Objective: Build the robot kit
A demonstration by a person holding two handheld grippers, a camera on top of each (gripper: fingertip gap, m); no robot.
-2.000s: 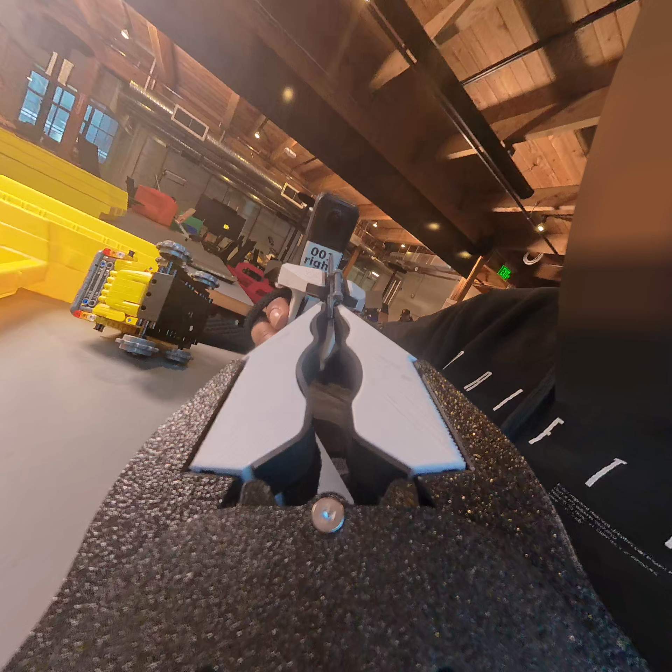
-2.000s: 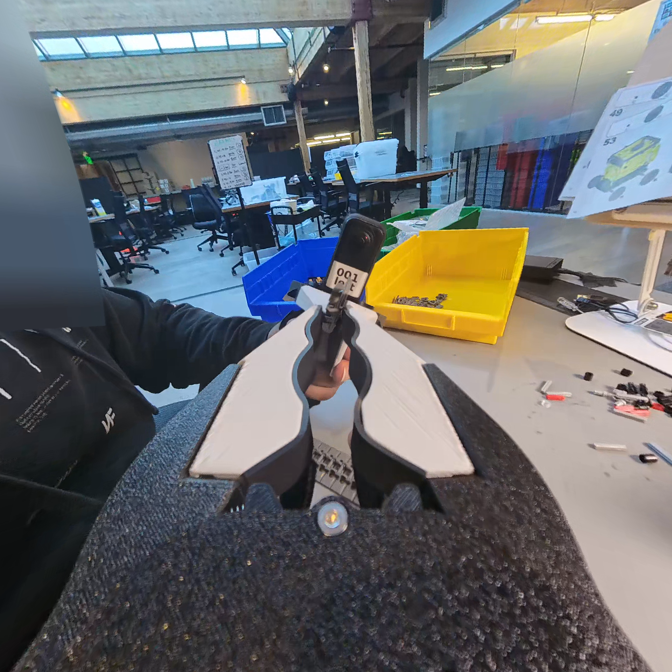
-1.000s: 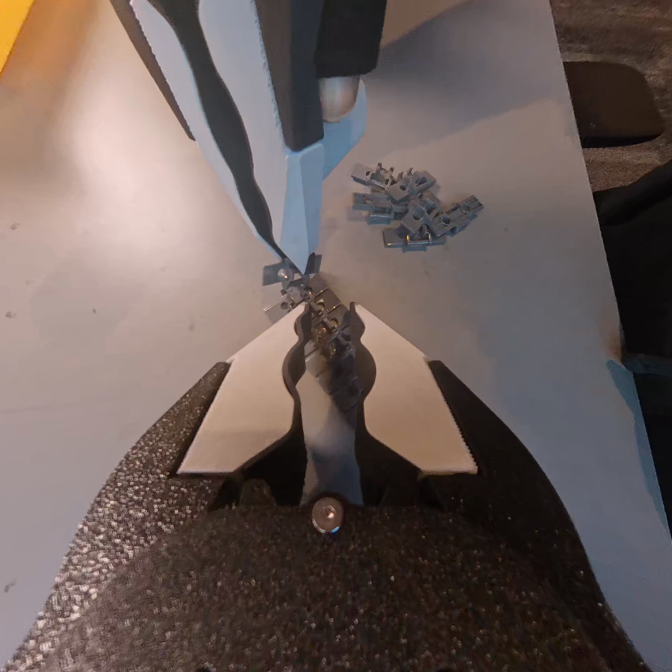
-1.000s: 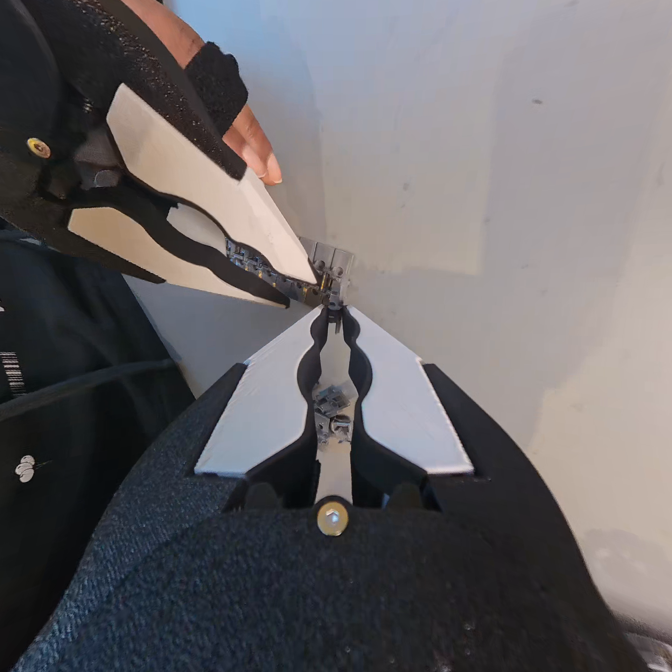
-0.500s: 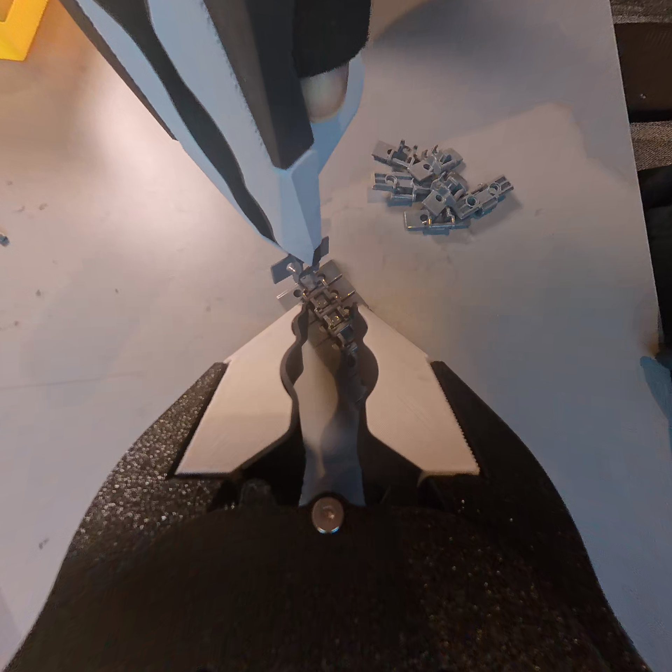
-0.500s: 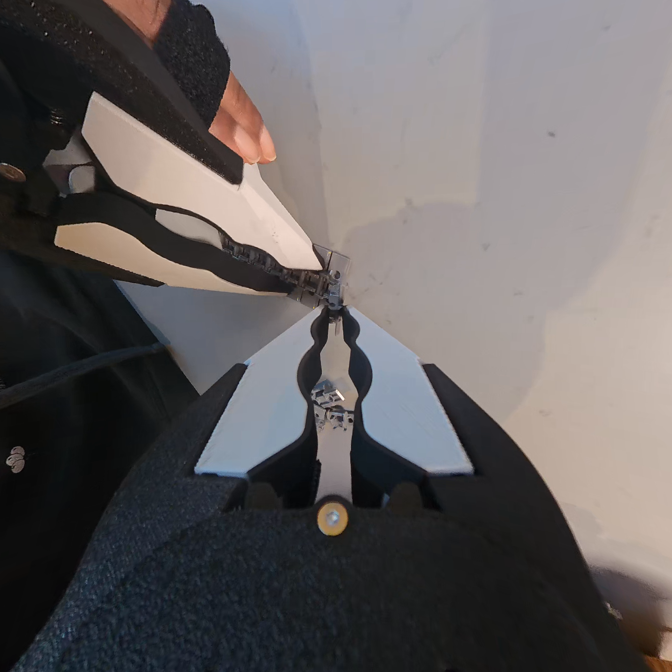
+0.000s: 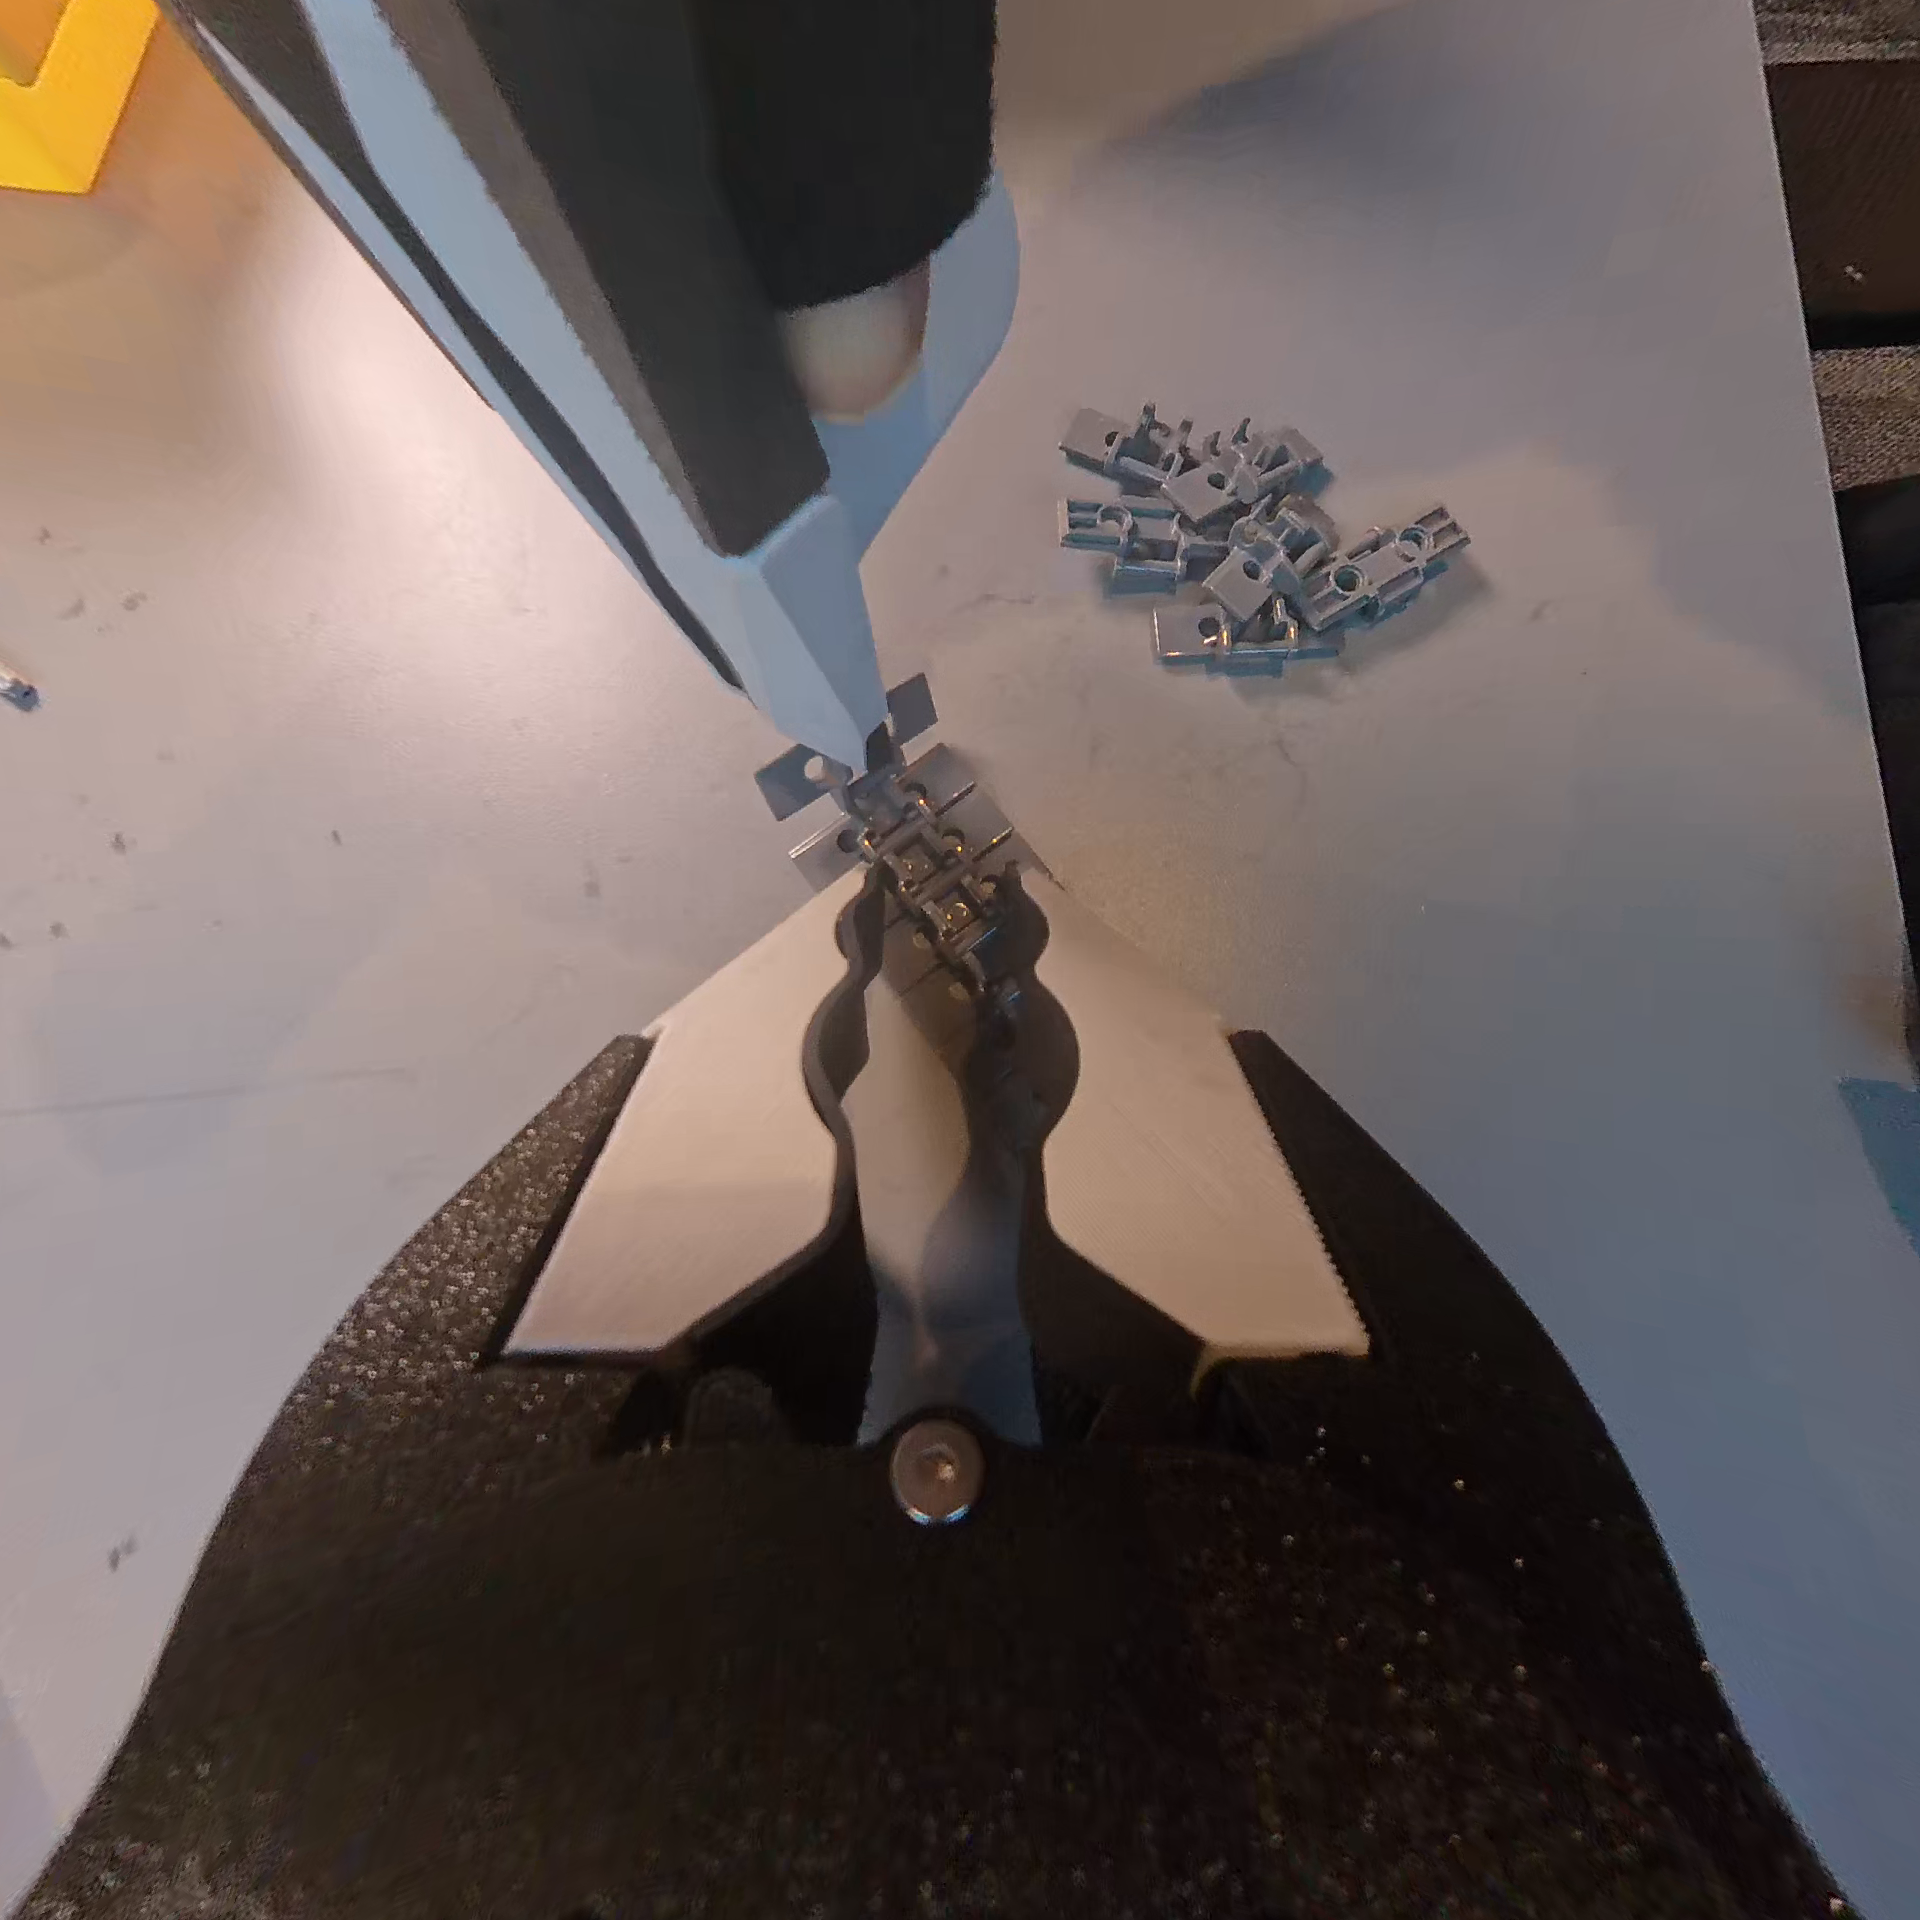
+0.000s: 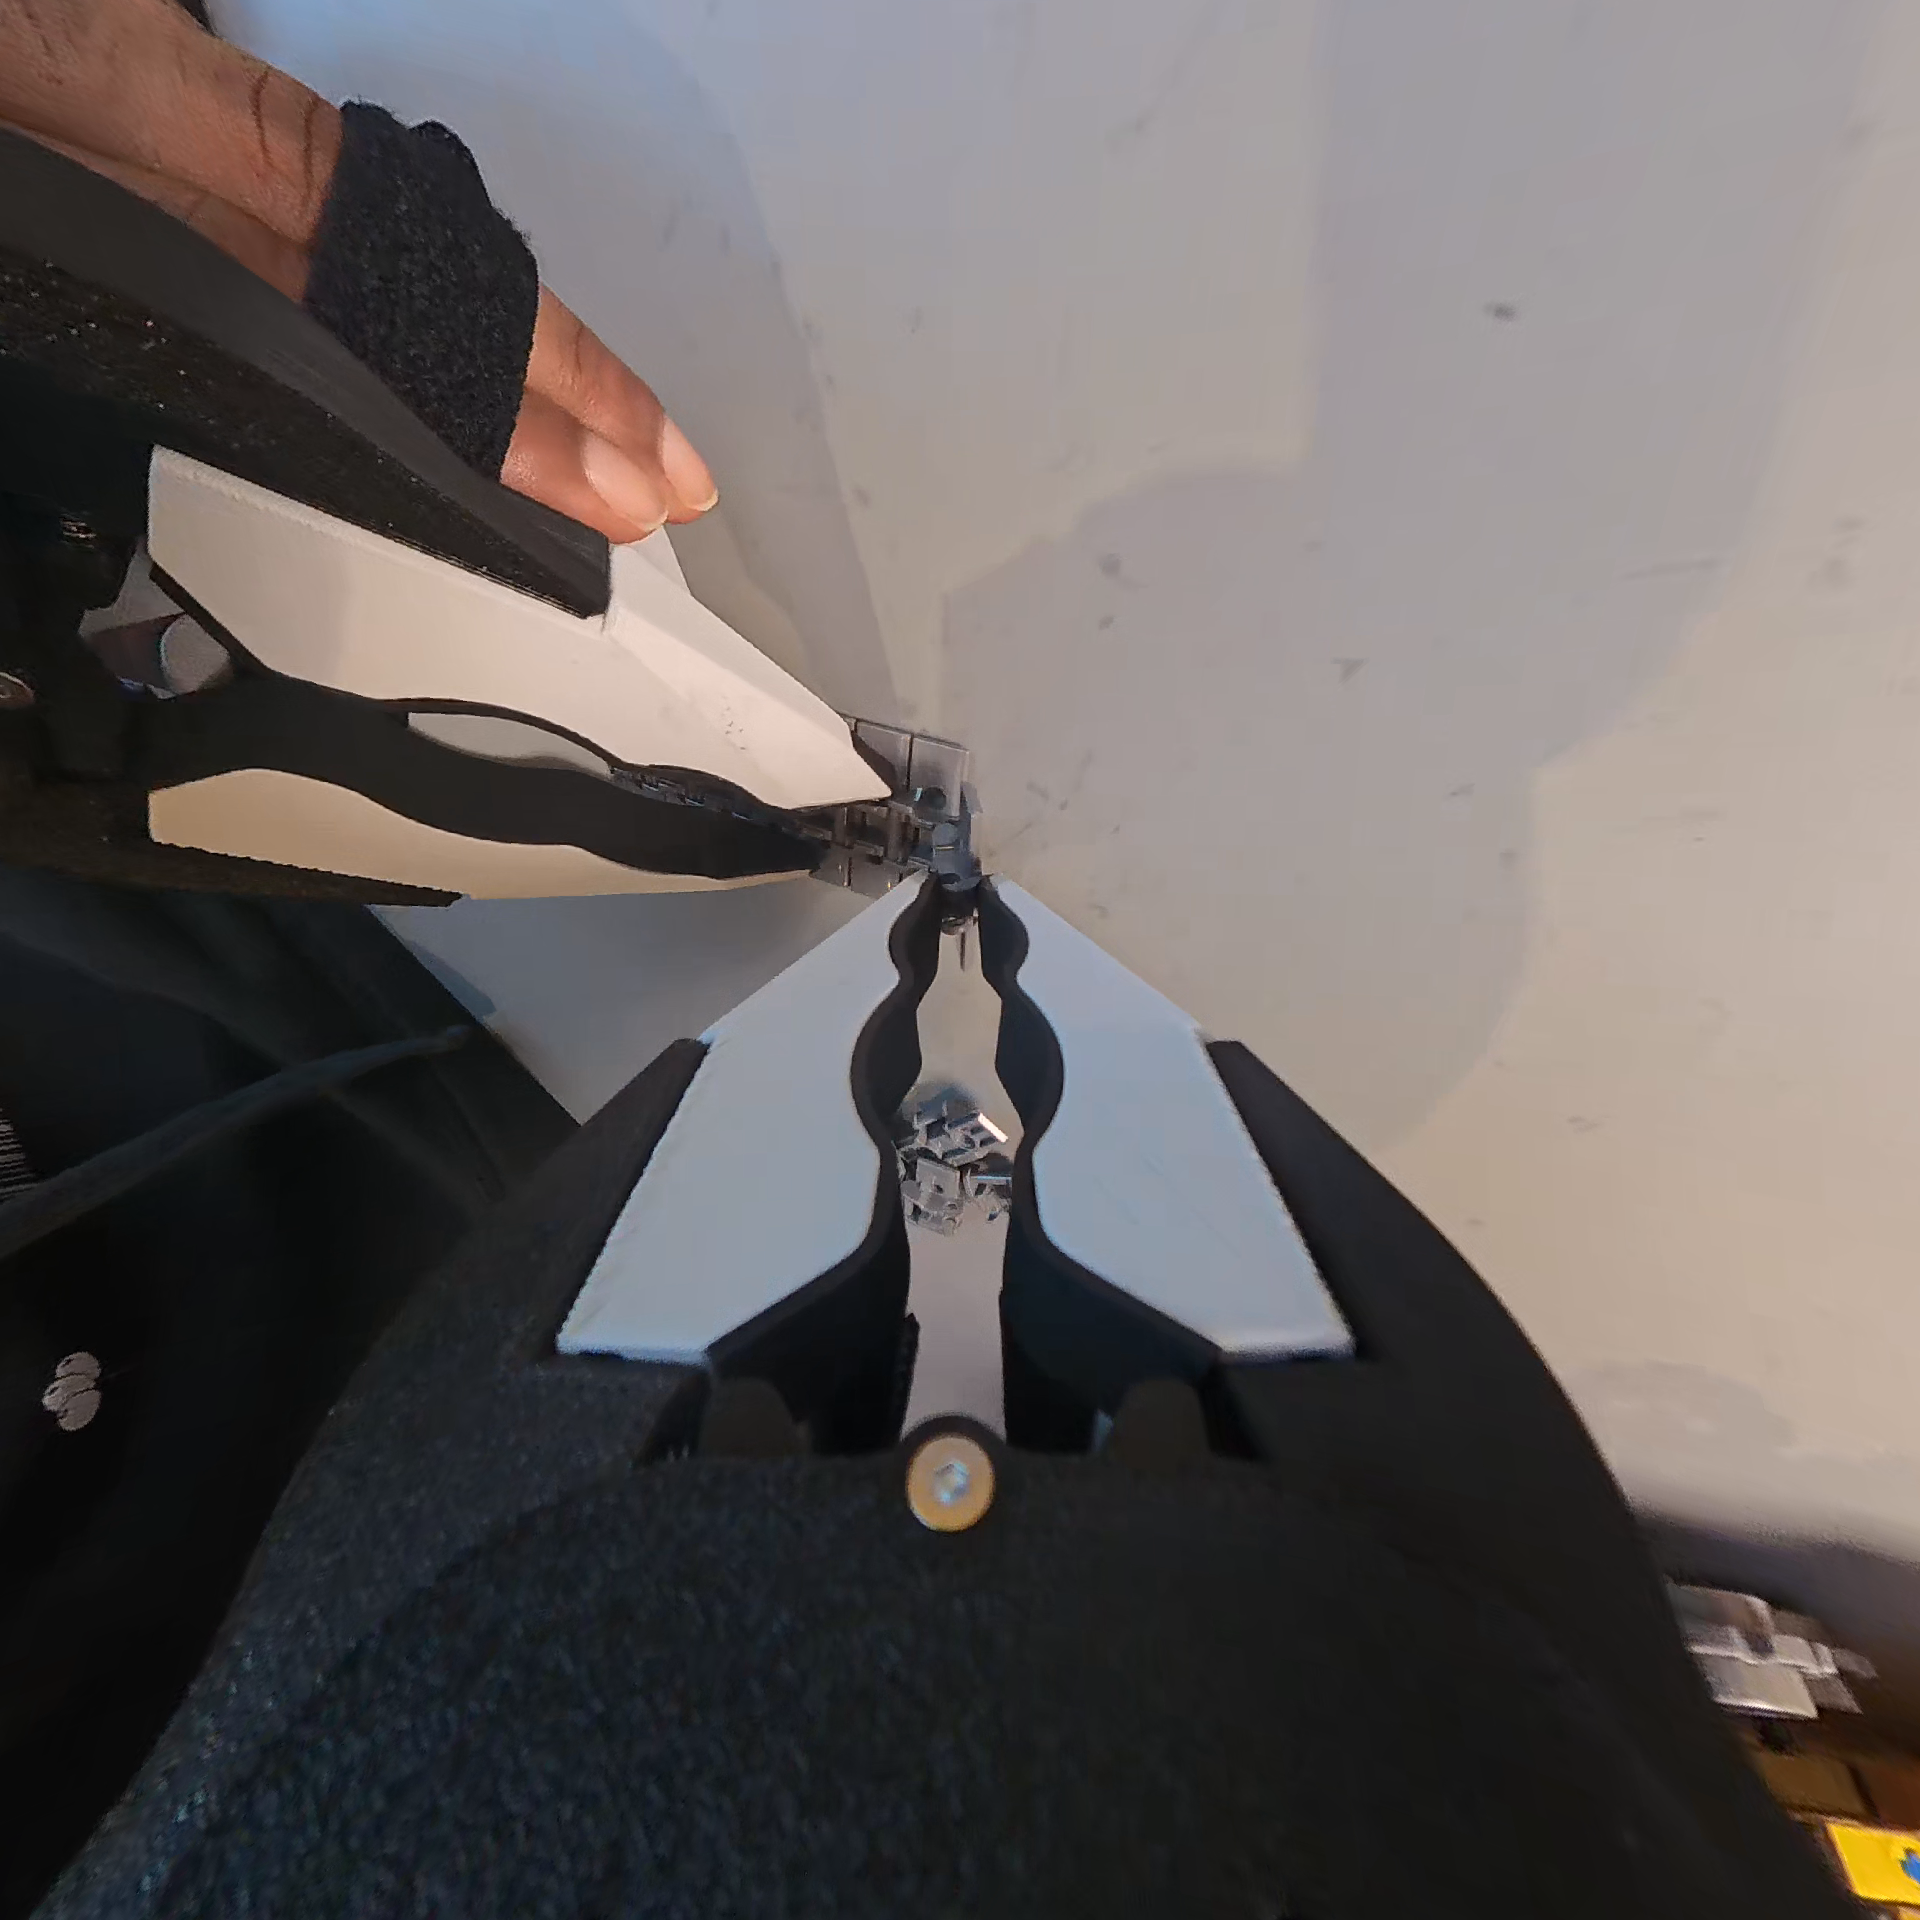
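Left wrist view: the left gripper (image 7: 940,883) is clamped on a short chain of grey track links (image 7: 914,847) above the pale grey table (image 7: 364,675). From the far side the right gripper (image 7: 868,753) comes down with its tips pinched together on a single grey link (image 7: 795,779) at the chain's free end. A loose heap of grey links (image 7: 1247,540) lies on the table toward its right edge, well apart from both grippers. A yellow bin (image 7: 52,94) shows at the far left corner. Right wrist view: a bare hand (image 8: 260,208) with a black strap across its fingers holds the left gripper (image 8: 852,821), whose tips meet those of the right gripper (image 8: 951,894) at the chain.
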